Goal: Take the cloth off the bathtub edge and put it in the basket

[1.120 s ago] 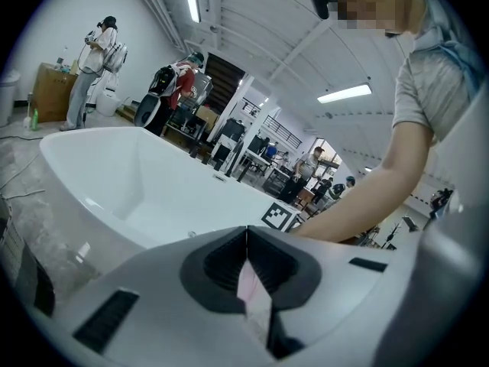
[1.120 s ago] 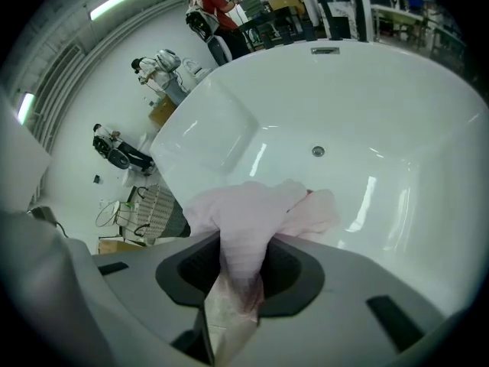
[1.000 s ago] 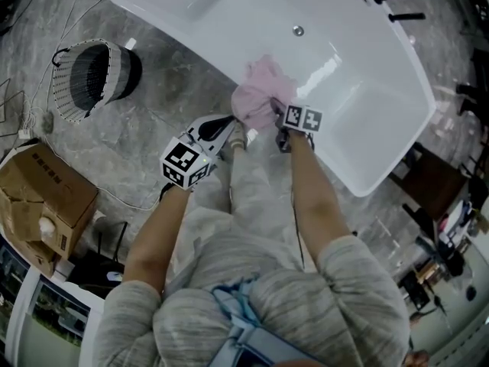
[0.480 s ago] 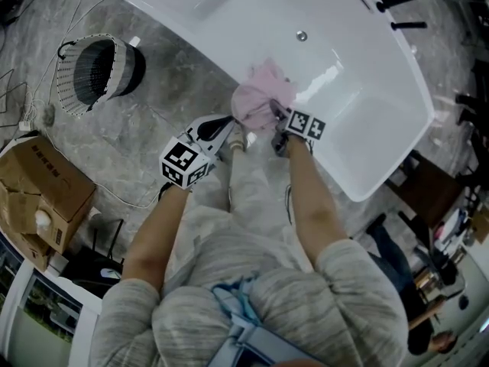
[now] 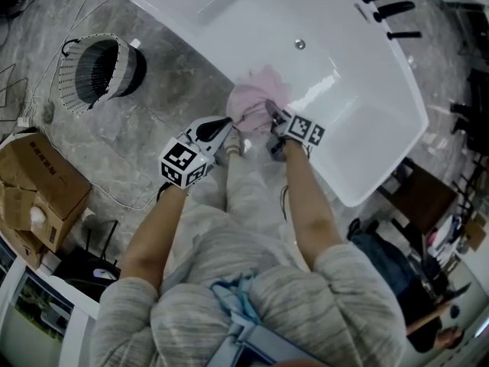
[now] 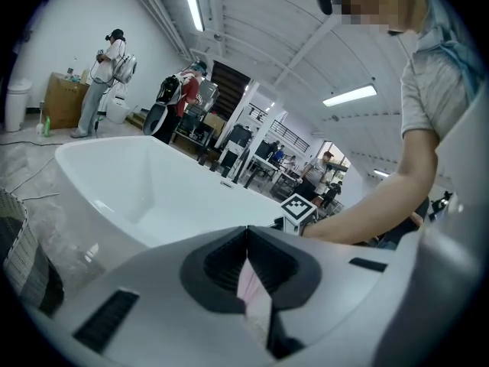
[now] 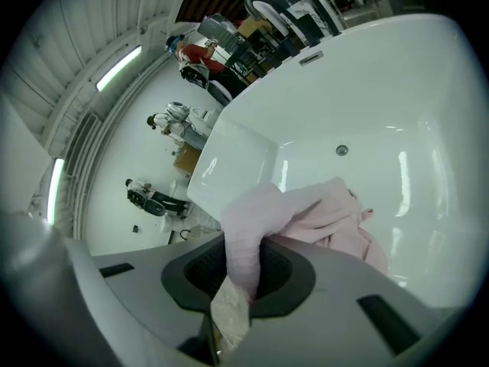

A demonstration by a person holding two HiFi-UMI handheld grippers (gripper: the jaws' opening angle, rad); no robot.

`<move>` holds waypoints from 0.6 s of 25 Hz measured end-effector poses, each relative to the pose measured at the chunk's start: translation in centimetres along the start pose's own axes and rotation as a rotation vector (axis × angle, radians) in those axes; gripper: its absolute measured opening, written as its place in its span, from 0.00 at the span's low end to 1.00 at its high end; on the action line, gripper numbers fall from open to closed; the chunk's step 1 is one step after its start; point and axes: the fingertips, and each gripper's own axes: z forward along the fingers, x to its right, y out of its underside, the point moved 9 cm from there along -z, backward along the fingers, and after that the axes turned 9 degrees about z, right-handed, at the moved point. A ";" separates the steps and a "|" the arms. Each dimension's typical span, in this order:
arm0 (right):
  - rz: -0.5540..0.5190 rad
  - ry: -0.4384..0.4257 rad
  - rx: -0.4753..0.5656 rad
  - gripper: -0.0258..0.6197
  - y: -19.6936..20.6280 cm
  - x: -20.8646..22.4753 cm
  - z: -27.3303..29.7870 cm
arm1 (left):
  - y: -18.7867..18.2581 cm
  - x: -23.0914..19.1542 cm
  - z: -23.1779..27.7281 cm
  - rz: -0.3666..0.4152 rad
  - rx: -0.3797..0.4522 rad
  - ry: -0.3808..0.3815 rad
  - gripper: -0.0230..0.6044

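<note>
Grey marbled floor [image 5: 179, 90] and white bathtub [image 5: 367, 67]: two grippers pinching a pink cloth [image 5: 256, 102]

Seen from the head view, the oval white bathtub is lying slantwise across the upper part of the scene on the grey marbled floor. The soft pink cloth is sitting bunched at the tub's near rim, between the two grippers; whether it is touching the rim is unclear. The left gripper [image 5: 229, 122] is reaching in from the left with its jaws pressing together on a thin edge of the pink cloth. The right gripper [image 5: 269, 112] is coming in from the right; its jaws have just been closing, and they are now clamping narrowly on a thick fold, the rest of the cloth trailing over the tub's white inside. A dark mesh basket [image 5: 99, 71] with a pale rim is standing on the floor, well apart from the cloth, to the upper left. A brown cardboard box [image 5: 34, 182] is sitting at the left edge.
</note>
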 end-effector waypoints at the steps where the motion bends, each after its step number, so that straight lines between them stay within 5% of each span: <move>1: 0.012 -0.026 0.008 0.14 -0.2 -0.6 -0.3 | -0.1 0.0 -0.1 -0.001 0.004 -0.004 0.04; 11: -0.063 -0.254 0.013 0.14 -3.5 -5.9 -2.4 | 1.4 -0.1 1.1 -0.009 -0.040 -0.004 0.05; 15: -0.005 -0.324 -0.009 0.14 -3.7 -7.8 -2.7 | 2.5 0.4 3.2 0.060 -0.148 0.027 0.32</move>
